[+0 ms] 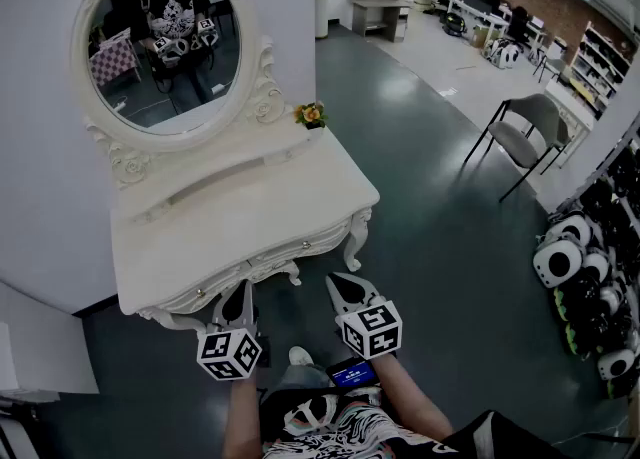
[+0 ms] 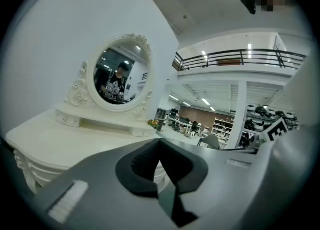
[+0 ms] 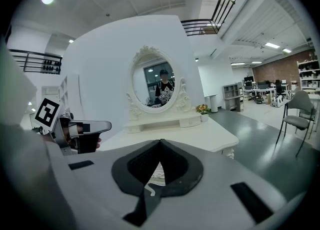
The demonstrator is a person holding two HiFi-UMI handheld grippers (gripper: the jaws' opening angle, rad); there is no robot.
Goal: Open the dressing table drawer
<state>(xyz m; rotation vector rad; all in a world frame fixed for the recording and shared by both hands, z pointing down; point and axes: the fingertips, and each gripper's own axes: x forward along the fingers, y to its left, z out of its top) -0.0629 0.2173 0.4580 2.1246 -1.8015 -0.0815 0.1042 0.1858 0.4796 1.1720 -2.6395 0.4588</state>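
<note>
The white dressing table [image 1: 240, 217] stands against the wall under an oval mirror [image 1: 165, 42]. Its drawer front [image 1: 275, 262] runs along the near edge, flush and closed, with small knobs [image 1: 306, 244] on it. My left gripper [image 1: 237, 295] is shut and empty, its tips just below the table's front edge near the left end. To its right, the right gripper [image 1: 343, 285] is also shut and empty, a little in front of the drawer. The left gripper view shows the shut jaws [image 2: 159, 141] with the tabletop [image 2: 60, 141] beyond. In the right gripper view, the shut jaws [image 3: 160, 142] point at the table [image 3: 200, 134].
A small pot of flowers [image 1: 311, 114] sits at the table's back right corner. On the dark floor to the right stands a grey chair [image 1: 525, 132]. Black-and-white round items [image 1: 580, 267] are piled at the far right. My legs are below the grippers.
</note>
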